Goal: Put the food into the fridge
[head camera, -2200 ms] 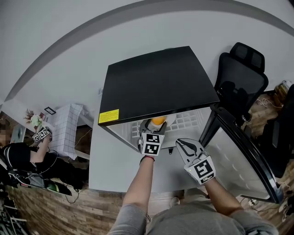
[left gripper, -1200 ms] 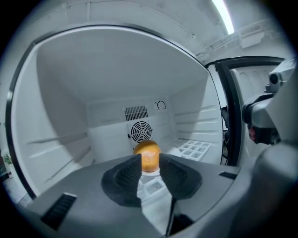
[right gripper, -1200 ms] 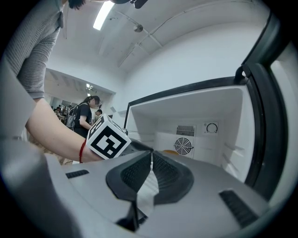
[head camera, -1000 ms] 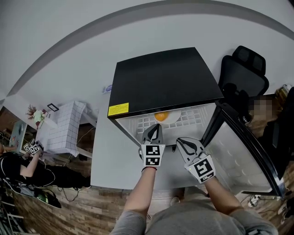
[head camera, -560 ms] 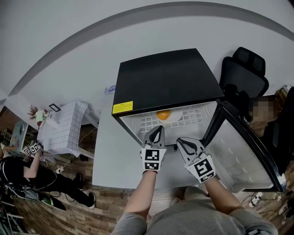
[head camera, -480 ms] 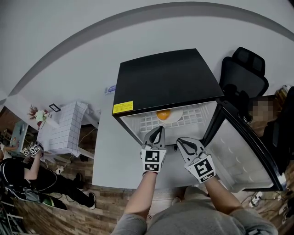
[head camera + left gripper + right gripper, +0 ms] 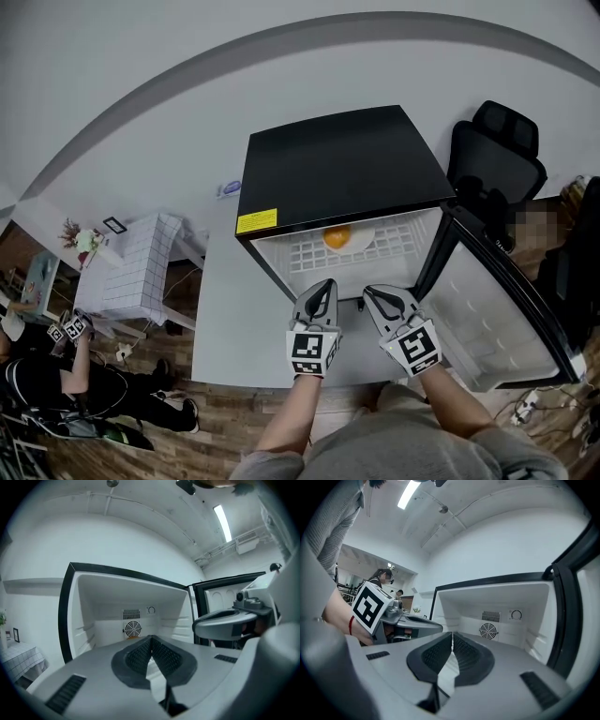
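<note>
The orange (image 7: 337, 236) lies on its plate (image 7: 362, 240) toward the back of the fridge (image 7: 337, 169) shelf (image 7: 398, 239), and the left gripper (image 7: 323, 287) and right gripper (image 7: 376, 293), both closed and empty, may slip on the open door (image 7: 487, 319) and leave it ajar.

My left gripper (image 7: 324, 284) and right gripper (image 7: 371, 292) are pale grey plastic shells with dark, ribbed rubber pads (image 7: 137, 656). Each carries a white cube (image 7: 311, 352) printed with black square markers. I wear a grey knitted top (image 7: 335, 531), and a thin red string (image 7: 349, 625) circles my left wrist.
</note>
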